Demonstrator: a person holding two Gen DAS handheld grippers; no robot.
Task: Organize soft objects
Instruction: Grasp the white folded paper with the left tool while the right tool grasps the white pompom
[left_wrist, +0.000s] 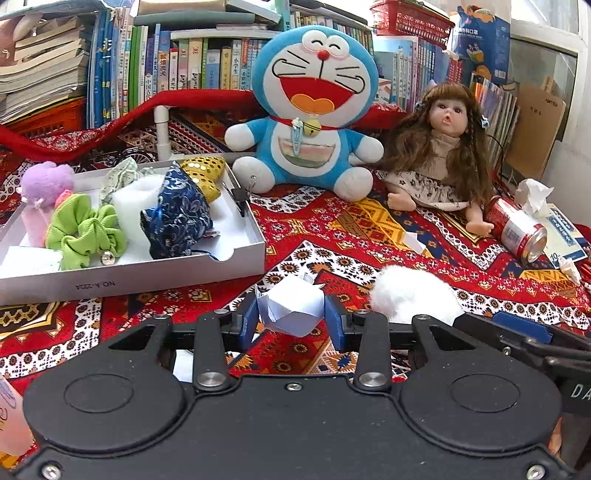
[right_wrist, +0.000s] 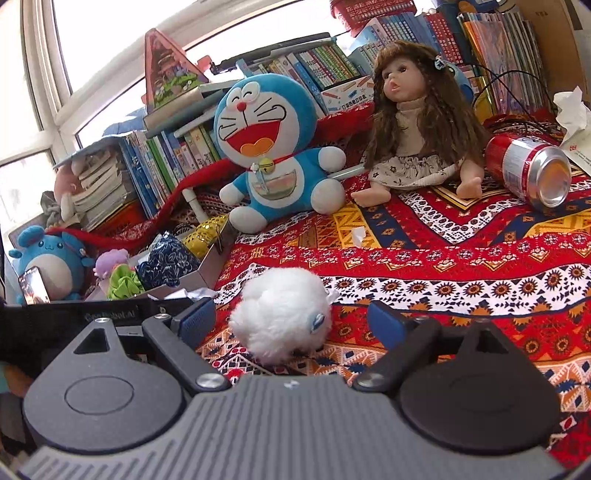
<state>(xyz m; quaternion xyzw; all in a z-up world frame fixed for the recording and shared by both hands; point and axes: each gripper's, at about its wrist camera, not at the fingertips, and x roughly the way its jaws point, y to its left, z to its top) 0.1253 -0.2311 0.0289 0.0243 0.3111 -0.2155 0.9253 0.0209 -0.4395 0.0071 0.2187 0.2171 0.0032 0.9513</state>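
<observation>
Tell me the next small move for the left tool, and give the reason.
Probably lift the left tool slightly and carry it toward the white box. Its pads look closed on the folded paper piece, which sits low over the patterned cloth, and the box beside it already holds the other soft items.

light: we see bright daylight from the window (right_wrist: 33, 85) | glare: its panes blown out white | sharpness: crisp around the blue cat plush (right_wrist: 273, 147) | distortion: fisheye bending, dark corners

Bright window (right_wrist: 103, 48), book rows (left_wrist: 192, 70), patterned red cloth (right_wrist: 461, 266).
</observation>
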